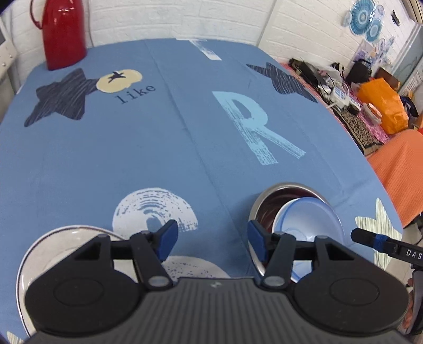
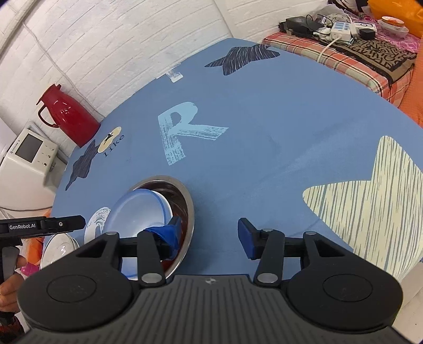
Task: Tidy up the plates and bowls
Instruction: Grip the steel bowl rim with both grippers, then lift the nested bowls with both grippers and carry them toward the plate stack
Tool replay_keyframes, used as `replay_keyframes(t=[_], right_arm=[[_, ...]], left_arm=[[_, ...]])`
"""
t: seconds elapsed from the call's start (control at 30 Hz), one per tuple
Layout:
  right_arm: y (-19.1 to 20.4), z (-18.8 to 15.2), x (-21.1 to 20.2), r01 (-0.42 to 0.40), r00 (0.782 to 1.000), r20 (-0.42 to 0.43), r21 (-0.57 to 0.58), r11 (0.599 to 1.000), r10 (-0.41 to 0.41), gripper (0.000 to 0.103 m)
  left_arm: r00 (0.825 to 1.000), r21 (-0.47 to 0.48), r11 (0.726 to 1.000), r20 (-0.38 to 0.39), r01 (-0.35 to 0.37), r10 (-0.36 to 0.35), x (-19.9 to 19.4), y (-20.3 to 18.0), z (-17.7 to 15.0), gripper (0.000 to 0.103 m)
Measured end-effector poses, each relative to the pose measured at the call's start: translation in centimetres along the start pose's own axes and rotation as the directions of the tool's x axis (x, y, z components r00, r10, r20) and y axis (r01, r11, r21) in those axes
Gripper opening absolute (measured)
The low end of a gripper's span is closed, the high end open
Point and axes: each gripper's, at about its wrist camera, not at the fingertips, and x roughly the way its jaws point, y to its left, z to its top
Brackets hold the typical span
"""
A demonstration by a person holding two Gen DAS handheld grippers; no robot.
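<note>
left gripper [image 1: 210, 242]: jaws wide, empty | right gripper [image 2: 208, 236]: jaws wide, empty | white bowl [image 1: 308, 225] tilted inside steel bowl [image 1: 267, 201], lower right; plate [image 1: 56, 244] lower left | risk: tilted bowl slipping if nudged

A blue tablecloth [image 1: 164, 148] fills most of both views, printed with dark stars, a pale letter R [image 1: 253, 127] and the word "like". At the upper left of the left wrist view stands a glossy red thermos jug [image 1: 64, 34] against a white brick wall [image 1: 185, 18]. A white device with a small screen [image 2: 29, 150] sits left of centre in the right wrist view (its make is unreadable). Upper right there, a power strip [image 2: 343, 30] lies on a checked orange cloth [image 2: 312, 50].
</note>
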Motion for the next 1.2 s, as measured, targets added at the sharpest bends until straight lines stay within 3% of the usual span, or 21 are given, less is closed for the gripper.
replay_keyframes(t=[0.1, 0.6, 1.2], right_arm=[[-0.1, 0.1, 0.0, 0.001, 1.000, -0.006, -0.008, 1.000, -0.001, 0.032], [-0.7, 0.5, 1.3, -0.027, 0.998, -0.065, 0.001, 1.000, 0.027, 0.033], [-0.7, 0.7, 2.1, -0.029, 0.993, -0.114, -0.007, 1.000, 0.028, 0.035]], left_arm=[[0.999, 0.021, 0.999, -0.030, 0.030, -0.029, 0.8, -0.5, 0.2, 0.057], [0.992, 0.021, 0.999, -0.120, 0.031, -0.028, 5.3, -1.1, -0.4, 0.057], [0.990, 0.014, 0.998, -0.127, 0.059, -0.057, 5.7, -0.5, -0.5, 0.060]])
